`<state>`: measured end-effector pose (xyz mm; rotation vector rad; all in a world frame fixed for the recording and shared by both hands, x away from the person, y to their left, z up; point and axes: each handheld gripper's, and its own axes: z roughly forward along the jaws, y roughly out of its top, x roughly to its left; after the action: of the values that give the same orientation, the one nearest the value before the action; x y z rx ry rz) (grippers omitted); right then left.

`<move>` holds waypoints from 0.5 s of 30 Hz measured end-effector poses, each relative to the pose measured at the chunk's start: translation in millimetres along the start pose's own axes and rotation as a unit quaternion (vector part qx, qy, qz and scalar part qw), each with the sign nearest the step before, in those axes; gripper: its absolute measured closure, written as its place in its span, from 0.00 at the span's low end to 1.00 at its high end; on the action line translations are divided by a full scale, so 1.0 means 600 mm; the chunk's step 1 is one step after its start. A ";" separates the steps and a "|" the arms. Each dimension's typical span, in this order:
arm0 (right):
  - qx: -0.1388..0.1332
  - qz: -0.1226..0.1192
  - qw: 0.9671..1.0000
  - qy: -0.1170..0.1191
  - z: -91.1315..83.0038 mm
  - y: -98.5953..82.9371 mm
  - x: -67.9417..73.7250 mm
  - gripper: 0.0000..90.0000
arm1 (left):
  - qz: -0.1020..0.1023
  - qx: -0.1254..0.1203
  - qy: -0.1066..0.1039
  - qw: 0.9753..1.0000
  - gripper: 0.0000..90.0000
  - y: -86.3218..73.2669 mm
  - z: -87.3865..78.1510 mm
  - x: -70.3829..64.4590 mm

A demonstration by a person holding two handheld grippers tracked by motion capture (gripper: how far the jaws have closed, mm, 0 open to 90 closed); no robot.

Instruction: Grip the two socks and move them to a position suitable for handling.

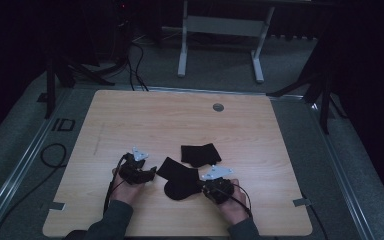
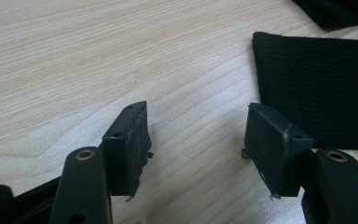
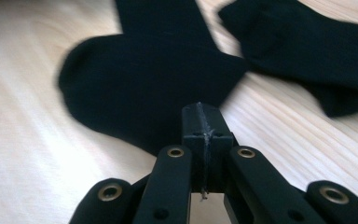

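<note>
Two black socks lie on the wooden table [image 1: 130, 115]. The nearer sock [image 1: 179, 179] [image 3: 144, 79] lies between my grippers, and the second sock [image 1: 200, 153] [image 3: 307, 46] lies just beyond it. My left gripper [image 1: 151, 172] [image 2: 196, 135] is open, low over bare wood, with the ribbed cuff of the nearer sock [image 2: 317, 88] just to the right of its jaws. My right gripper [image 1: 206, 186] [image 3: 204, 121] is shut, its tip at the near edge of the nearer sock. No fabric shows between its pads.
A round grey grommet [image 1: 218, 107] sits near the table's far edge. Cables [image 1: 55, 155] trail on the floor to the left, and a white table frame [image 1: 220, 30] stands behind. Tape tabs mark the near corners.
</note>
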<state>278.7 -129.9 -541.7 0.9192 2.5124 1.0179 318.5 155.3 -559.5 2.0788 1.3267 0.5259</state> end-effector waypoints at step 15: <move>0.033 0.006 0.999 0.023 0.021 -0.005 -0.002 1.00 | -0.006 -0.019 -0.023 1.000 0.82 0.011 -0.014 -0.018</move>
<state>284.1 -125.6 -552.8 0.9410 2.5966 0.9751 313.3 145.9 -548.9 2.0402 1.2915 0.4904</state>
